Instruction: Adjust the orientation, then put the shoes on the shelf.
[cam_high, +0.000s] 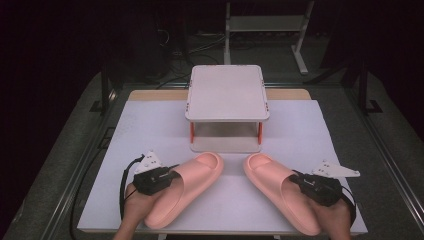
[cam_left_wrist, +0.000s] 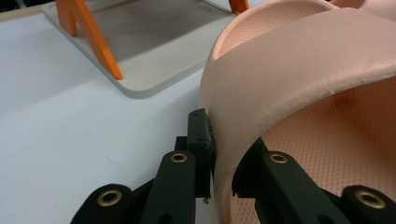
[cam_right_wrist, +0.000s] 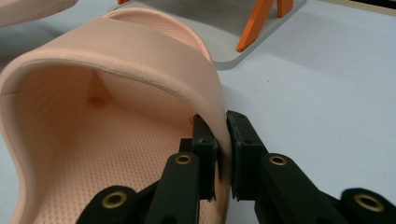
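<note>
Both pink foam slide sandals sat on the white table sheet (cam_high: 150, 125), toes toward the empty grey two-tier rack with orange legs (cam_high: 227, 107). Left gripper (cam_left_wrist: 219, 154) pinched the left sandal (cam_high: 182, 187) strap's outer edge; right gripper (cam_right_wrist: 223, 154) likewise clamped the right sandal (cam_high: 280, 187). Bare sheet lay outside each.

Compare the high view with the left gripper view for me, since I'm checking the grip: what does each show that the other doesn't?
High view alone: both hands, the right gripper on the right slipper, the rack's top shelf, and the white table cover laid out whole.

Left gripper view alone: the black jaws pinching the side of the strap, one outside and one inside, and the dotted footbed.

Both: the left gripper shut on the left slipper, and the rack's orange legs on its lower shelf.
</note>
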